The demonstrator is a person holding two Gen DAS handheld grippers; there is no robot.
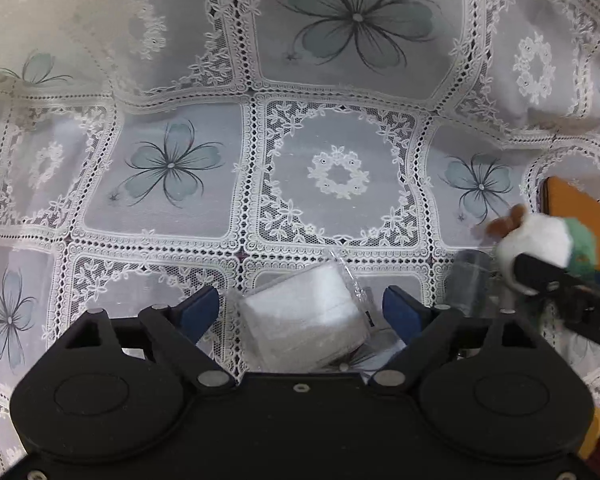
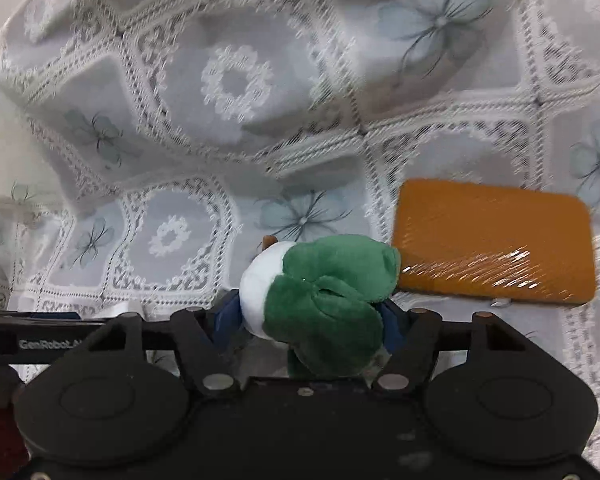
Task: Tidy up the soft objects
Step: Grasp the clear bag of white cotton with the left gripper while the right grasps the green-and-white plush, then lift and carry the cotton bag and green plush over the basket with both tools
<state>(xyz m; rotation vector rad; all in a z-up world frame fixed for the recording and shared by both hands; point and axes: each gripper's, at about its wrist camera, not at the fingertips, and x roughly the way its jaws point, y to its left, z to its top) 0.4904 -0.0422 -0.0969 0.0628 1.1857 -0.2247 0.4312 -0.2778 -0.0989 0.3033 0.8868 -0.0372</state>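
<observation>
While the plush toy (image 2: 320, 292) is pinched by the right gripper (image 2: 312, 320) for carrying toward the orange tray (image 2: 492, 240), it is kept off the counter (image 2: 228, 152). The wrapped white pack (image 1: 304, 316) is straddled, untouched, by the left gripper (image 1: 300, 312), fingers (image 1: 200, 312) spread for grasping.

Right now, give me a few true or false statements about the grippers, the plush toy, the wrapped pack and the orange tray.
1. The right gripper holds a green and white plush toy. True.
2. The left gripper is clamped on the wrapped pack. False: its jaws stand open on either side of the pack, not pressing it.
3. The orange tray lies on the lace tablecloth. True.
4. The plush toy sits inside the orange tray. False: it is in the right gripper, beside the tray.
5. The pack is wrapped in clear plastic. True.
</observation>
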